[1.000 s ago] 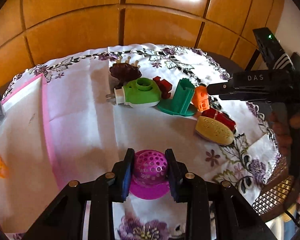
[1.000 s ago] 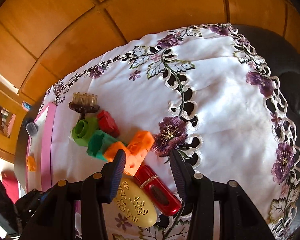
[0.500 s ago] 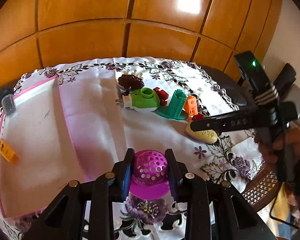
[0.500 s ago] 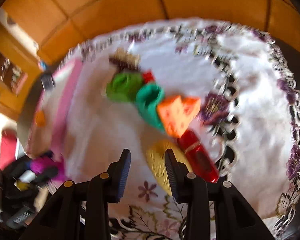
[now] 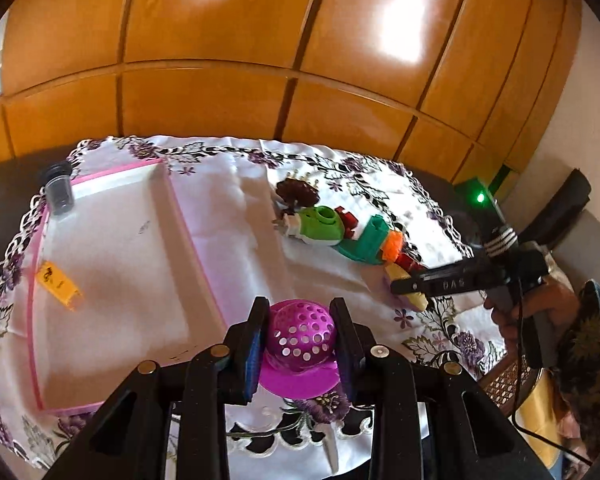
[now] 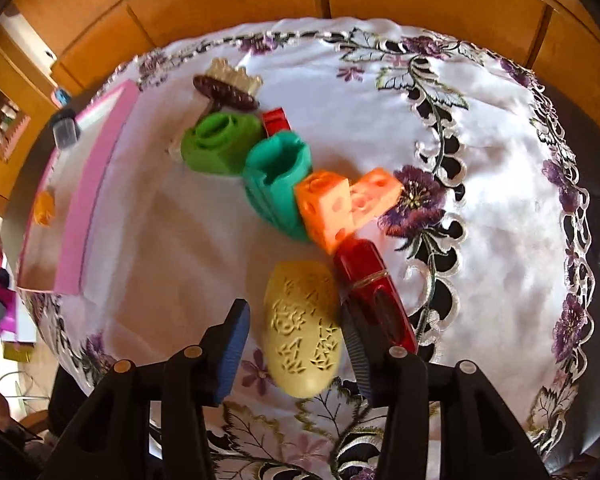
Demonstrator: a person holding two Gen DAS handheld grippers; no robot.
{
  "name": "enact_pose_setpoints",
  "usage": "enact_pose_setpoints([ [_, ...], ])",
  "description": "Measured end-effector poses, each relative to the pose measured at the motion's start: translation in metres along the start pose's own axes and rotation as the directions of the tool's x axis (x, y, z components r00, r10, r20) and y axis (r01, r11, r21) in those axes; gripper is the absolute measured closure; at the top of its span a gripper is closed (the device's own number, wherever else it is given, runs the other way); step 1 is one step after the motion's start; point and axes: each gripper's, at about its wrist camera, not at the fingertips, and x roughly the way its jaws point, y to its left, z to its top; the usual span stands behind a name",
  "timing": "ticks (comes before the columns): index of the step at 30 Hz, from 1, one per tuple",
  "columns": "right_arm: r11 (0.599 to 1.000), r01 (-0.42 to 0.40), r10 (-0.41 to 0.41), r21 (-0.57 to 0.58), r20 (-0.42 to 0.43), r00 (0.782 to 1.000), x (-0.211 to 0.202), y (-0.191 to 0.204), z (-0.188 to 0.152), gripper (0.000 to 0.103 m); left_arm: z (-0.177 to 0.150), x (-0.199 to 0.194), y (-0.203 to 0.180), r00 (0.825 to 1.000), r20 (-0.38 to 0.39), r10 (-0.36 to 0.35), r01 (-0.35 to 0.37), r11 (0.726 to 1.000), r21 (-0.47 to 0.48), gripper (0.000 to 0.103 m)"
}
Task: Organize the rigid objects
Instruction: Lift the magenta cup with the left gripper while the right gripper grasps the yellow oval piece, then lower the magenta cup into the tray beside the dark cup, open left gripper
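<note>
My right claw [image 6: 296, 344] points steeply down over the yellow oval piece [image 6: 302, 328], which lies on the counter [image 6: 480, 208] between the jaws with its long axis running away from me, roughly in line with the fingers. The jaws are opening: the right pad looks to be against the oval's edge and the left pad stands clear of it, so nothing is gripped yet (the edge contact is hard to judge through the fisheye curve). Just right of the oval lies the red case [image 6: 374, 292], close enough that my right finger sits between the two. That narrow gap is what the coming closure turns on, I think.

My left claw [image 5: 300, 338] is clamped narrow on the purple perforated strainer [image 5: 300, 344], held above the cloth beside the near corner of the pink-rimmed tray [image 5: 192, 248], where an orange tag [image 5: 58, 284] already lies.

A second ago the oval lay under my right claw's left finger, with the red case in the gap; now the oval is centred. The left claw has carried the strainer up and toward the tray.
</note>
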Motion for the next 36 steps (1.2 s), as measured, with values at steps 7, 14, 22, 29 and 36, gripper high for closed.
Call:
enact_pose_setpoints([
  [7,0.992,0.102,-0.103,-0.067,-0.005,0.995,0.015,0.016,-0.005,0.058,0.004,-0.022,0.037,0.999,0.043,0.026,-0.022,0.996,-0.087,0.072],
  [14,0.995,0.089,-0.088,-0.051,0.012,0.996,0.018,0.015,-0.005,0.058,0.013,-0.036,0.111,0.993,0.061,0.100,-0.080,0.959,-0.270,0.072],
  [22,0.994,0.089,-0.087,-0.065,0.037,0.996,0.020,0.017,-0.005,0.058,0.043,-0.017,0.170,0.979,0.060,0.196,-0.169,0.937,-0.305,0.072],
  [29,0.994,0.083,-0.080,-0.077,0.046,0.996,0.022,0.023,-0.003,0.058,0.065,0.030,0.212,0.964,-0.006,0.264,-0.254,0.918,-0.306,0.072],
  [36,0.993,0.084,-0.080,-0.087,0.049,0.996,0.020,0.030,-0.005,0.058,0.062,0.042,0.229,0.948,-0.043,0.314,-0.311,0.894,-0.322,0.053],
])
